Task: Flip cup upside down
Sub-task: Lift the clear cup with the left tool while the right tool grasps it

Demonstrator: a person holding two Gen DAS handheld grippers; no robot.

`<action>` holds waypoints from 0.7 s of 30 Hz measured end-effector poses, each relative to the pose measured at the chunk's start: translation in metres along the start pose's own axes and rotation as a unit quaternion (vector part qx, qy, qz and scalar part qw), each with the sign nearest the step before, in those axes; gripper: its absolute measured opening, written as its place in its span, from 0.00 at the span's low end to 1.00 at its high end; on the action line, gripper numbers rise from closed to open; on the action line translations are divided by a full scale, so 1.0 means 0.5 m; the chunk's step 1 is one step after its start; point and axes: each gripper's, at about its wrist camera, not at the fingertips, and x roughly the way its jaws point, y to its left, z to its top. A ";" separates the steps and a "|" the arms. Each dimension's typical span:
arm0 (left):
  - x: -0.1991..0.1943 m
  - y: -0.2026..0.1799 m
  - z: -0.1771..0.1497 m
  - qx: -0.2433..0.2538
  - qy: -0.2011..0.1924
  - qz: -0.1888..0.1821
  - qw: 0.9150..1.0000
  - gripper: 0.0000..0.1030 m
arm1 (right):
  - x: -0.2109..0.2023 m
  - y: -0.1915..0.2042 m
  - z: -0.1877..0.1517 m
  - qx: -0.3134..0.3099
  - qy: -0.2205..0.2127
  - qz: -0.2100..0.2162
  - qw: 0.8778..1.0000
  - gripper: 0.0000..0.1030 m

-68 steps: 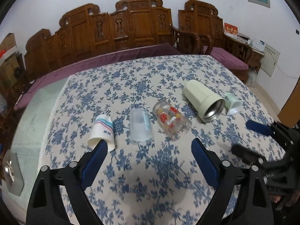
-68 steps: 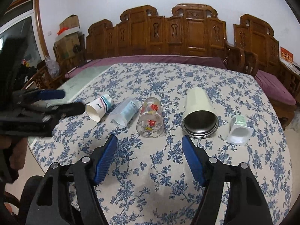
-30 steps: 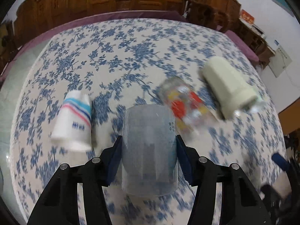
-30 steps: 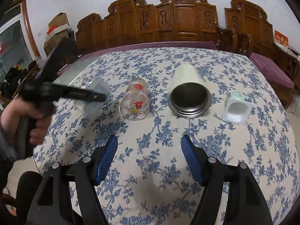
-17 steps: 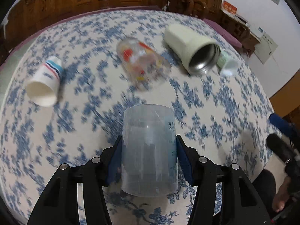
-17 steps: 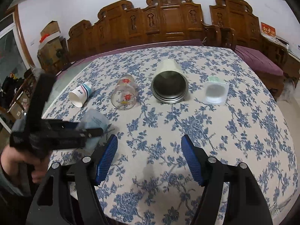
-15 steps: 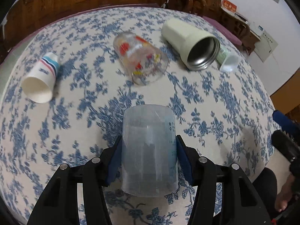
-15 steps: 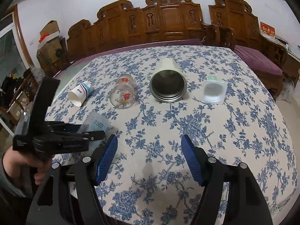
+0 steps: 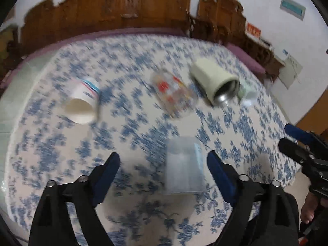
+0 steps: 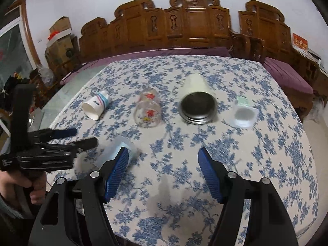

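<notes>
A translucent plastic cup (image 9: pixel 183 166) stands on the flowered tablecloth near the table's front edge, wide rim down; it also shows in the right wrist view (image 10: pixel 114 150). My left gripper (image 9: pixel 163 164) is open, its blue pads apart on either side of the cup and not touching it; it also shows in the right wrist view (image 10: pixel 71 136). My right gripper (image 10: pixel 163 172) is open and empty above the cloth, to the right of the cup; it also shows in the left wrist view (image 9: pixel 295 137).
Lying on their sides in a row: a paper cup (image 10: pixel 96 103), a printed glass (image 10: pixel 148 107), a cream steel tumbler (image 10: pixel 197 100) and a small plastic tub (image 10: pixel 244 112). Carved wooden benches (image 10: pixel 184 26) stand behind the table (image 10: pixel 276 143).
My left gripper has opened and let go of the translucent cup, which now stands on the cloth. The left gripper has pulled back and tilted up; its view is blurred. The right gripper has barely moved.
</notes>
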 end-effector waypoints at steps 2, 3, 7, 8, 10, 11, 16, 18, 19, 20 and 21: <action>-0.031 0.020 0.001 -0.003 -0.025 0.016 1.000 0.92 | 0.010 0.018 0.011 -0.005 0.008 0.007 1.000 0.70; -0.046 0.032 0.001 -0.009 -0.038 0.024 0.999 0.92 | 0.017 0.025 0.015 -0.006 0.013 0.011 1.000 0.70; -0.091 0.083 -0.005 -0.026 -0.072 0.051 0.996 0.92 | 0.063 0.055 0.026 0.001 0.052 0.030 0.998 0.70; -0.100 0.099 -0.008 -0.030 -0.079 0.059 0.995 0.92 | 0.078 0.062 0.027 0.006 0.064 0.034 0.997 0.70; -0.110 0.117 -0.015 -0.033 -0.088 0.071 0.993 0.92 | 0.120 0.079 0.029 0.021 0.100 0.049 0.994 0.70; -0.113 0.128 -0.020 -0.035 -0.093 0.076 0.992 0.92 | 0.138 0.086 0.029 0.028 0.115 0.052 0.992 0.70; -0.108 0.170 -0.035 -0.053 -0.096 0.090 0.990 0.92 | 0.212 0.118 0.023 0.051 0.175 0.056 0.982 0.70; -0.101 0.178 -0.040 -0.055 -0.095 0.096 0.989 0.92 | 0.232 0.125 0.024 0.065 0.193 0.060 0.977 0.70; -0.097 0.180 -0.042 -0.054 -0.095 0.098 0.989 0.92 | 0.243 0.129 0.024 0.069 0.201 0.060 0.975 0.70; -0.092 0.183 -0.044 -0.053 -0.092 0.100 0.989 0.92 | 0.255 0.132 0.024 0.075 0.211 0.059 0.973 0.70; -0.086 0.186 -0.046 -0.054 -0.089 0.099 0.990 0.92 | 0.263 0.131 0.024 0.082 0.218 0.058 0.971 0.70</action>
